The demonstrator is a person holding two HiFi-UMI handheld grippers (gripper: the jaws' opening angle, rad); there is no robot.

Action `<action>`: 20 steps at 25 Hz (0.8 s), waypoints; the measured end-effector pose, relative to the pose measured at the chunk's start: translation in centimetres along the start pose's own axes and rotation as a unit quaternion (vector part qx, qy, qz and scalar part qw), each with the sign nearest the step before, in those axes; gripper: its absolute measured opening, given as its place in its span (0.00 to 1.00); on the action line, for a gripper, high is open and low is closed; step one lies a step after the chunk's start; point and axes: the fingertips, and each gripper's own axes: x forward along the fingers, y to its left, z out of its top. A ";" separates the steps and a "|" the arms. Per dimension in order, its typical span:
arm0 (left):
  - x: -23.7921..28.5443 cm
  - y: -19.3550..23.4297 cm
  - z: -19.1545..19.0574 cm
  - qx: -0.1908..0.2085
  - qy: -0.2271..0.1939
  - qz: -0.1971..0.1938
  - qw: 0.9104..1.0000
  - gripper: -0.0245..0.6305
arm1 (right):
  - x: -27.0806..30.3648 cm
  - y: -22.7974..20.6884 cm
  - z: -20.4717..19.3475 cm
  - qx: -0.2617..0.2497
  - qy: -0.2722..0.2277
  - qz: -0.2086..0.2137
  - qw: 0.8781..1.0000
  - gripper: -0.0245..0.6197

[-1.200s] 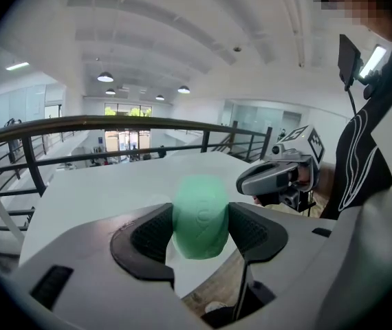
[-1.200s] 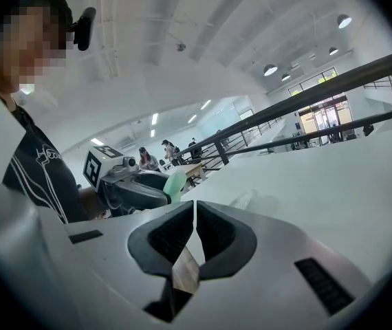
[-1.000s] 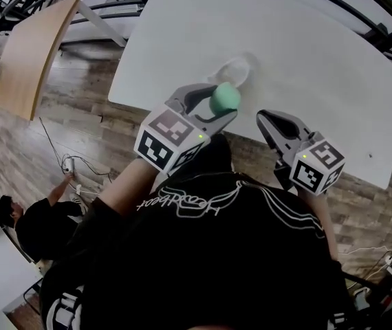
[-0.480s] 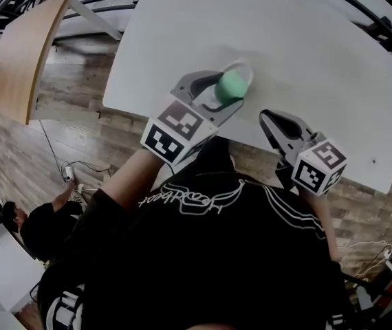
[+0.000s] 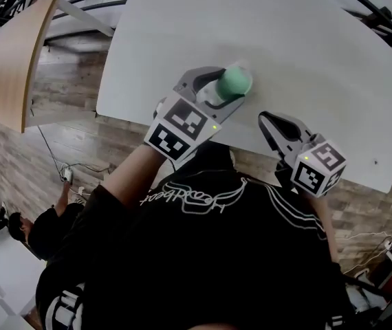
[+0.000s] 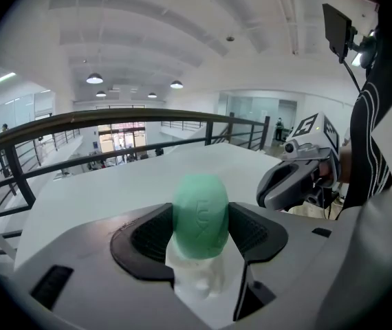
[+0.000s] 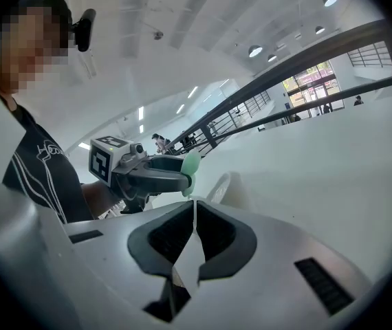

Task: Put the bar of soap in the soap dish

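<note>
Left gripper [image 6: 201, 238] is clamped on the green bar of soap [image 6: 200, 210], right above the soap dish [image 7: 227, 186] — looks like placing time; next it needs lowering in, then letting go; right gripper [image 7: 194, 239] — jaws together, empty

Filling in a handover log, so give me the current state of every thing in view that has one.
bar of soap: gripped upright, just above the soap dish.
soap dish: standing on the table, under the soap.
left gripper: tongs shut on the bar of soap.
right gripper: tongs together, holding nothing.
</note>
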 end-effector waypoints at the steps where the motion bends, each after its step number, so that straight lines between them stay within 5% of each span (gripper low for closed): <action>1: 0.3 0.1 -0.1 -0.002 0.001 -0.002 1.000 0.43 | 0.1 -0.2 -0.1 0.003 0.001 0.000 1.000 0.07; 20: 4.2 0.5 -3.6 0.005 0.034 0.001 0.999 0.43 | 1.4 -1.7 -1.8 0.016 0.024 0.006 1.000 0.07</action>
